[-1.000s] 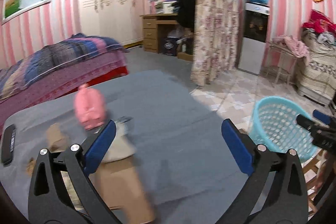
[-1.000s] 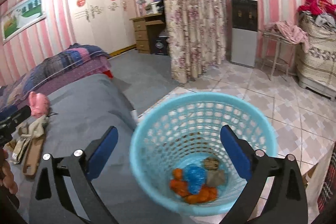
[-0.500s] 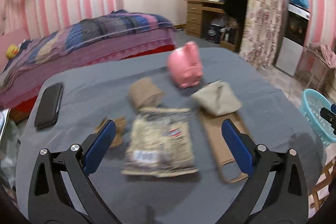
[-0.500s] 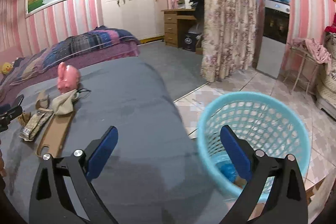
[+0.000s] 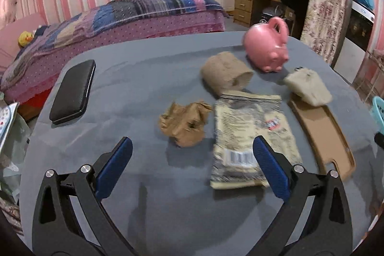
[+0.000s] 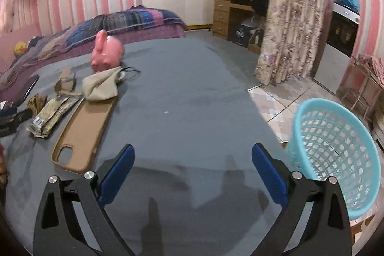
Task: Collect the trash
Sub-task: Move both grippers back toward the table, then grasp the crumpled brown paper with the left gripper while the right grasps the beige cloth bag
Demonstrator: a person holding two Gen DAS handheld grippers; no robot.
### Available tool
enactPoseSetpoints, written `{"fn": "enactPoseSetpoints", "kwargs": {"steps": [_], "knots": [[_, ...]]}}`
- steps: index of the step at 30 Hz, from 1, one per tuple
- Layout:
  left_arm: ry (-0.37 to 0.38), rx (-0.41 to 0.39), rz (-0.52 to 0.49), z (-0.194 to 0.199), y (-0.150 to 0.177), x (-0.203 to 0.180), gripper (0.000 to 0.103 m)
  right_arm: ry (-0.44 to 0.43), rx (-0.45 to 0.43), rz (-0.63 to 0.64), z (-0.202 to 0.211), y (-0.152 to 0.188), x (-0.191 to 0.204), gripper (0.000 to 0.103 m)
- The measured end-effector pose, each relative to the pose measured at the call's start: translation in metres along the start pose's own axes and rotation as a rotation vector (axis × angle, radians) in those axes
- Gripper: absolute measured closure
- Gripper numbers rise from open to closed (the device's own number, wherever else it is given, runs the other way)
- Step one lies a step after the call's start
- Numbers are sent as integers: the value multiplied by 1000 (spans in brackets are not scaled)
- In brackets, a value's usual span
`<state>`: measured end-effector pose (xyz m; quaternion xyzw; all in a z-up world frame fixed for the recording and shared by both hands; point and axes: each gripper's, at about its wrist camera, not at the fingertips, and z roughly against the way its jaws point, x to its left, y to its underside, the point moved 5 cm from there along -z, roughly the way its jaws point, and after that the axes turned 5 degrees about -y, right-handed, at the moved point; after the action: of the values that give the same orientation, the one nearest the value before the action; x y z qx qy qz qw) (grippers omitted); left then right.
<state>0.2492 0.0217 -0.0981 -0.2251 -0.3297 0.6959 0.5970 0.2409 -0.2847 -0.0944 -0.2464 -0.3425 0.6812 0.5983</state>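
A crumpled brown paper ball (image 5: 183, 124) lies on the grey table just ahead of my open left gripper (image 5: 192, 160). A flat printed wrapper (image 5: 249, 136) lies right of it, partly behind the right finger. Behind them are a paper roll (image 5: 226, 74) and a beige cloth wad (image 5: 308, 86). In the right wrist view my right gripper (image 6: 193, 164) hangs open and empty over bare tabletop, with the light-blue trash basket (image 6: 336, 148) at the table's right edge. The wrapper (image 6: 51, 114) and cloth (image 6: 102, 85) show at far left there.
A pink piggy bank (image 5: 268, 49), a tan phone case (image 5: 321, 133) and a black case (image 5: 73, 91) also lie on the table (image 5: 134, 78). A bed (image 5: 120, 16) stands behind. A floral curtain (image 6: 288, 30) and tiled floor are to the right.
My left gripper swung left from the basket side to face the trash and moved closer to the paper ball. My right gripper swung left off the basket to above the table.
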Motion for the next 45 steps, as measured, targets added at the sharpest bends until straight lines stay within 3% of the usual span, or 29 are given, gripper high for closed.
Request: {"fn": "enactPoseSetpoints", "kwargs": {"steps": [2, 4, 5, 8, 14, 21, 25, 27, 28, 29, 32, 39, 45], "knots": [[36, 16, 24, -11, -7, 5, 16, -15, 5, 10, -5, -3, 8, 7], [44, 61, 14, -23, -9, 5, 31, -31, 12, 17, -11, -7, 18, 7], [58, 86, 4, -29, -9, 4, 43, -39, 14, 19, -14, -9, 22, 7], [81, 95, -7, -33, -9, 3, 65, -69, 10, 27, -27, -22, 39, 7], [1, 4, -49, -16, -12, 19, 66, -132, 14, 39, -56, -52, 71, 7], [-39, -7, -8, -10, -22, 54, 66, -182, 97, 59, -101, -73, 103, 10], [-39, -24, -2, -2, -22, 59, 66, -162, 146, 167, -114, -65, 124, 53], [-41, -35, -3, 2, -23, 59, 66, -151, 124, 199, -110, -63, 127, 59], [-41, -38, -3, 3, -24, 59, 66, -152, 110, 208, -106, -64, 128, 74], [-40, -42, -2, 4, -25, 58, 66, -149, 93, 206, -103, -66, 126, 77], [-42, -60, -1, 11, -28, 55, 66, -155, 44, 187, -88, -71, 119, 81], [-33, -106, -10, 29, -40, 36, 66, -144, -34, 122, -35, -72, 79, 81], [28, -135, -37, 42, -48, -6, 66, -44, -42, 60, 21, -51, 15, 81]]}}
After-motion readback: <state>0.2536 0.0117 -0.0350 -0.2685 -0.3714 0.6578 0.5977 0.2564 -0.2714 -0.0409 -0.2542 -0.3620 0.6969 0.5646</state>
